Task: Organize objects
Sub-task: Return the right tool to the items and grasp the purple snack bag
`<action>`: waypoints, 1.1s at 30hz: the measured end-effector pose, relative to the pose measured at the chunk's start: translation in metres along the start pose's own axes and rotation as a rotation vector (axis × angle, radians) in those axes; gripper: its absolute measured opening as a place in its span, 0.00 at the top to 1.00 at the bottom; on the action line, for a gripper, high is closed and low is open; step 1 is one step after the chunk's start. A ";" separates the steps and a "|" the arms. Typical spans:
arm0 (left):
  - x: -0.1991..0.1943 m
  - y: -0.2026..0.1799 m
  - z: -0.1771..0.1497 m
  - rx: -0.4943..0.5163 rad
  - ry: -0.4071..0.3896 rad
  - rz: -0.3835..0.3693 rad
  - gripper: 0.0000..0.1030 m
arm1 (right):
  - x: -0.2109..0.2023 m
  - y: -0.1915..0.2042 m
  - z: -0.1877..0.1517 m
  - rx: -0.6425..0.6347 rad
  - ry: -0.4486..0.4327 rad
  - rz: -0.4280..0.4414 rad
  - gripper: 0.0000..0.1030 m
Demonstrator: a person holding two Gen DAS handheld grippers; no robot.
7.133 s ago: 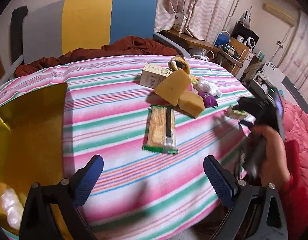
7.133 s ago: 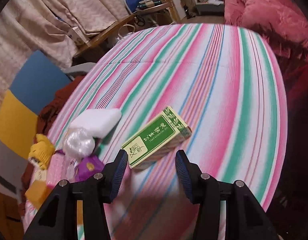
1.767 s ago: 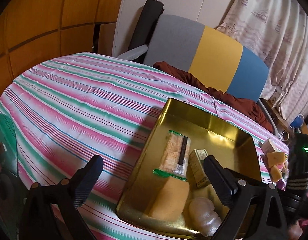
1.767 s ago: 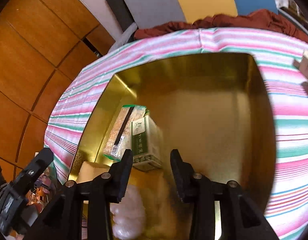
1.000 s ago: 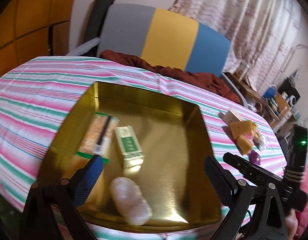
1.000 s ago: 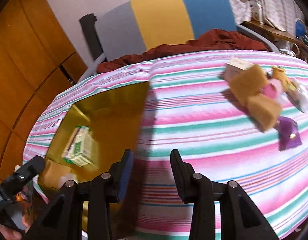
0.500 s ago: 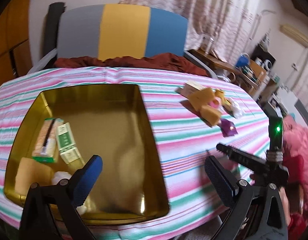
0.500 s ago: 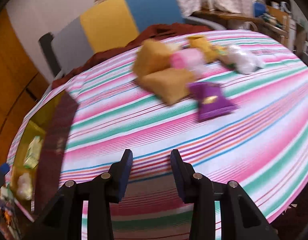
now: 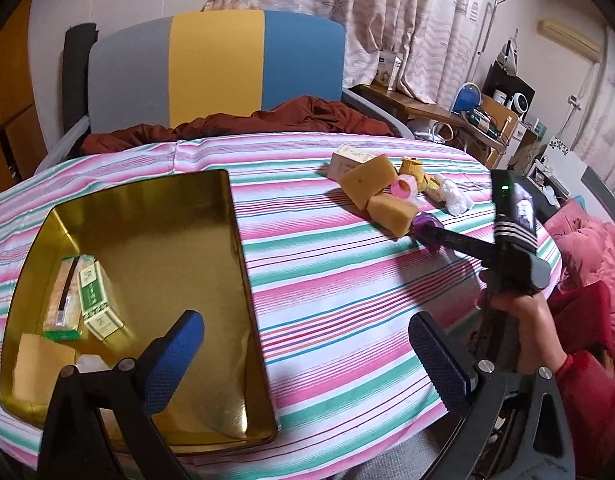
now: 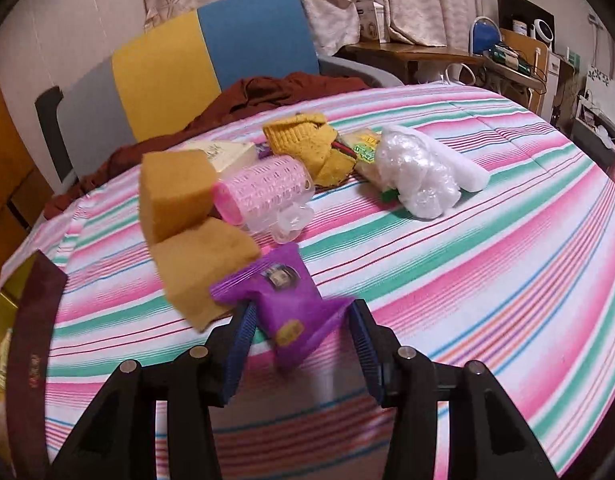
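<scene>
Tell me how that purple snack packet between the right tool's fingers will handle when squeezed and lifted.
The purple packet looks like a soft, puffy foil pouch, so it will probably crumple under the right tool. It seems light. Its glossy film may slip; its crimped ends likely flop.

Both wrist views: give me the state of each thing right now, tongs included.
Left tongs: open, empty, above the tray's edge.
Right tongs: open, straddling the purple packet.
Gold tray: holds a green box and cracker pack.
Sponges: on the cloth, touching.
</scene>
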State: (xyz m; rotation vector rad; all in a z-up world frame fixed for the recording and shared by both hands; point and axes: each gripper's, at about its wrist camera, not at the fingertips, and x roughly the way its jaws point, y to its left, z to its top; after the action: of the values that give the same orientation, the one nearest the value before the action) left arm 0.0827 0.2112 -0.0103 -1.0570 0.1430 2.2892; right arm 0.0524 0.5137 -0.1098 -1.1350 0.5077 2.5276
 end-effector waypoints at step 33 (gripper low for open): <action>0.076 -0.044 0.031 -0.020 0.102 -0.016 0.00 | 0.014 -0.018 0.030 -0.150 -0.034 0.080 0.38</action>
State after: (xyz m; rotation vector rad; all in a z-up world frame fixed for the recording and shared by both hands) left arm 0.0496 0.2938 -0.0371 -1.1820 0.1523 2.2278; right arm 0.0319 0.5449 -0.1052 -1.1417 0.3674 2.6882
